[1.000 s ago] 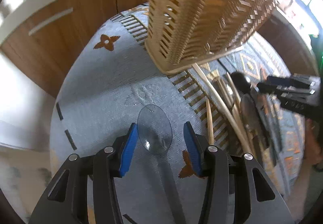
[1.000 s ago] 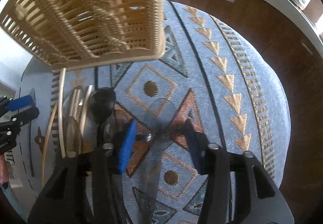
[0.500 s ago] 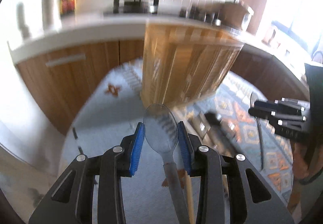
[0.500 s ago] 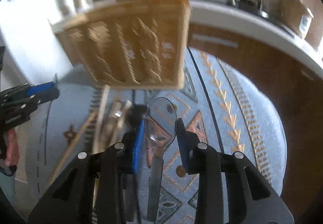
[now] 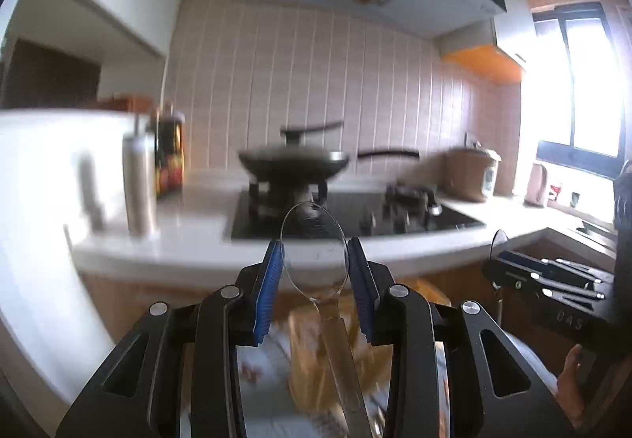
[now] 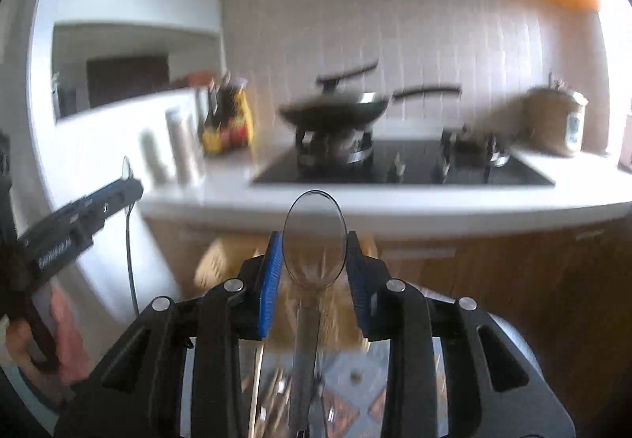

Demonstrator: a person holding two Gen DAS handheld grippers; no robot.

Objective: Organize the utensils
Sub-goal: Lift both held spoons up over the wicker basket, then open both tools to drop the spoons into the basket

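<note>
Both views face the kitchen counter [image 5: 189, 240], its hob [image 5: 355, 217] and wok [image 5: 294, 161] at twelve o'clock. Only the right wrist view shows loose utensils [image 6: 272, 398] on a patterned cloth [image 6: 347, 398] at six o'clock; the left shows just a blurred wicker basket [image 5: 316, 359] there. The left gripper [image 5: 315, 272] pinches a clear spoon [image 5: 314, 248] by its bowl; the right gripper [image 6: 315, 264] clamps another clear spoon [image 6: 315, 236] likewise.
</note>
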